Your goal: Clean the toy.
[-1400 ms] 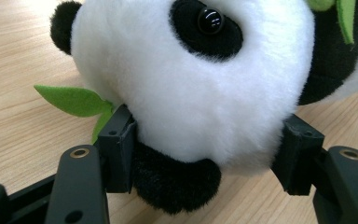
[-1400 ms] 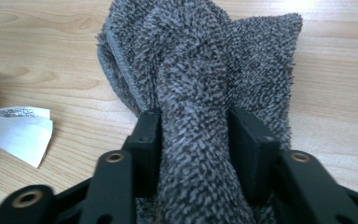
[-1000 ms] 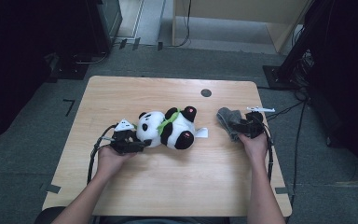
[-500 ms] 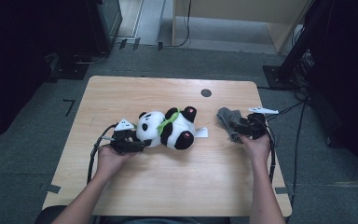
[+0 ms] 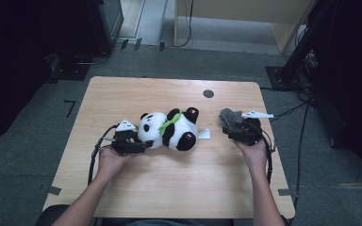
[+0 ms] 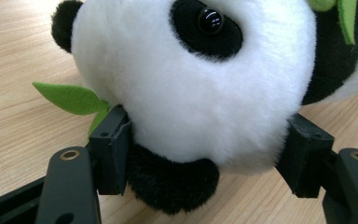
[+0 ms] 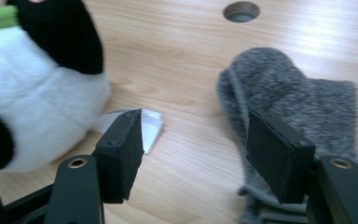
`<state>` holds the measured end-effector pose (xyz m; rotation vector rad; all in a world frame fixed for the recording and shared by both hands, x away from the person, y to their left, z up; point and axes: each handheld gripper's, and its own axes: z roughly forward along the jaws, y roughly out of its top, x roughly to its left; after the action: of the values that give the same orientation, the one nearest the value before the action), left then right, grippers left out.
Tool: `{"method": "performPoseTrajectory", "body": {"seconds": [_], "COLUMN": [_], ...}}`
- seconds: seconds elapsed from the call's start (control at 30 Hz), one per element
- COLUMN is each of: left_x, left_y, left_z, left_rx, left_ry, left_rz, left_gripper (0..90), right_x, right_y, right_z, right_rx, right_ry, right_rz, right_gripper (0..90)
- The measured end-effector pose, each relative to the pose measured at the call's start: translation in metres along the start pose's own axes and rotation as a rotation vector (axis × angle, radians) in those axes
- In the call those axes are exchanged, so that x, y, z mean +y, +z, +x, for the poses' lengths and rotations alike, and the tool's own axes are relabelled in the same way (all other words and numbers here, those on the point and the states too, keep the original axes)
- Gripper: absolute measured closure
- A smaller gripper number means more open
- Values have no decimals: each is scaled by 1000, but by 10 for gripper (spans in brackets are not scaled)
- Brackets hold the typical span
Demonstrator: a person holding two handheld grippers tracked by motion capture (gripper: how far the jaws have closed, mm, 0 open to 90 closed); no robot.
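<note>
A black-and-white panda plush [image 5: 169, 129] with a green leaf scarf lies on its side on the wooden table [image 5: 136, 94]. My left gripper [image 5: 139, 143] is shut on the panda's head [image 6: 191, 84], its pads [image 6: 114, 149] pressing into the fur from both sides. A grey fuzzy sock [image 5: 227, 117] lies flat to the right of the panda. My right gripper [image 5: 232, 127] hovers over the sock's near edge [image 7: 298, 98]. It is open and its jaws have just been opening. Between them are only bare wood and the sock's edge, unpinched.
A white tag [image 7: 151, 123] sticks out from the panda's body [image 7: 37, 93] toward the sock. A round cable hole [image 5: 208, 93] sits in the table behind both. Cables trail off the table's right side. Dark furniture stands on the grey floor beyond.
My right gripper has shifted a little over the sock. The left gripper and the panda have stayed where they were.
</note>
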<state>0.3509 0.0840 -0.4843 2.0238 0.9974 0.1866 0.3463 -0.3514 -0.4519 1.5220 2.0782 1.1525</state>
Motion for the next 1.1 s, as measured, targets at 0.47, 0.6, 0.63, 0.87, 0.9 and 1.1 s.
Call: {"method": "performPoseTrajectory", "body": {"seconds": [0.47, 0.6, 0.63, 0.87, 0.9, 1.1], "left_x": [-1, -1, -1, -1, -1, 0], "left_y": [0, 0, 0, 0, 0, -1], "left_z": [1, 2, 1, 1, 1, 1], "left_rx": [-8, -9, -9, -8, -8, -7], "left_ry": [1, 2, 2, -1, 0, -7], "left_rz": [2, 4, 4, 3, 3, -1], "left_gripper": [304, 304, 304, 305, 304, 306], "right_x": [-1, -1, 0, 2, 3, 5], "right_y": [0, -2, -3, -12, -12, -12], "right_z": [48, 54, 57, 80, 83, 100], "right_rx": [101, 113, 125, 189, 193, 210], "right_ry": [-67, -58, -54, -87, -99, -133], "right_rz": [42, 43, 39, -21, -28, -41], "right_gripper": [426, 389, 382, 357, 355, 349]}}
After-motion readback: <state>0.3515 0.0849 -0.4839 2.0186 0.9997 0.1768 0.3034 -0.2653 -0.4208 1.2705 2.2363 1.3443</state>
